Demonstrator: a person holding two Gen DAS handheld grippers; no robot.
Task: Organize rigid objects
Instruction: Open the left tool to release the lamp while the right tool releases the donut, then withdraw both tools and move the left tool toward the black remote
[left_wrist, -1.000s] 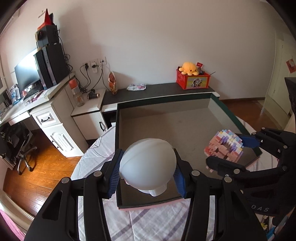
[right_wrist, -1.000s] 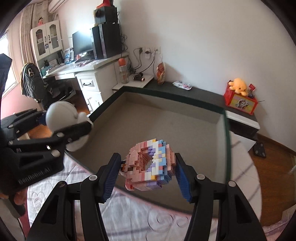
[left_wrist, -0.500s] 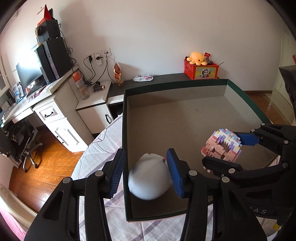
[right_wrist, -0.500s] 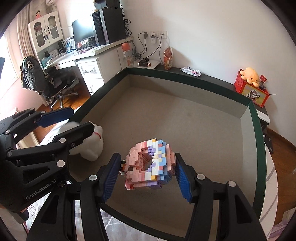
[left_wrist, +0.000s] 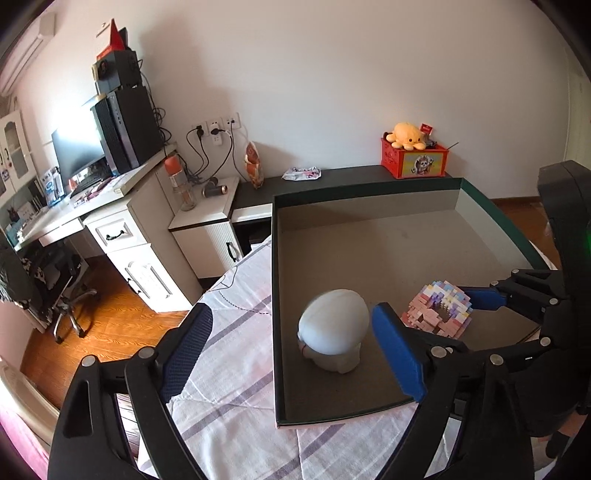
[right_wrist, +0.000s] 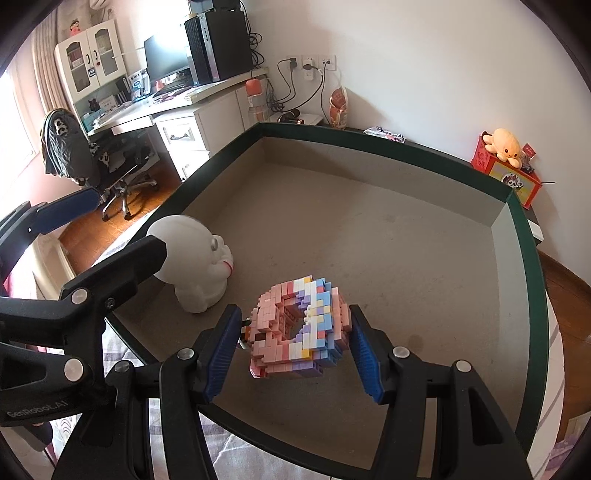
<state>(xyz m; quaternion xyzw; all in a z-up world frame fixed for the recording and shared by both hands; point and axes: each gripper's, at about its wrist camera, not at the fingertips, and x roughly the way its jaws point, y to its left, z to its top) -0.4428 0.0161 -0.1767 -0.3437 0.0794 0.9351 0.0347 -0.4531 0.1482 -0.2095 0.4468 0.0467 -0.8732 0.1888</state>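
Left gripper (left_wrist: 291, 354): opening wide, blue pads standing clear on both sides of the white figurine (left_wrist: 334, 328); nothing pressed between them.
White figurine: resting on the floor of the box (left_wrist: 369, 236), in its near-left part, close beside the left wall.
Right gripper (right_wrist: 293, 349): clamping the brick donut (right_wrist: 299, 332) at a middling width, hovering low over the near part of the box floor; touching the floor or not, impossible to tell.
Step in hand: judging by the layout, finishing the release of the figurine and bringing the donut down to be set beside it.
Next move: likely lowering the donut onto the floor, then parting the pads and backing both grippers up and out.
Edges: near rim of the box lying just under both grippers; left wall close to the figurine.
Open room: middle and far stretch of the box floor lying bare, right up to the far wall.
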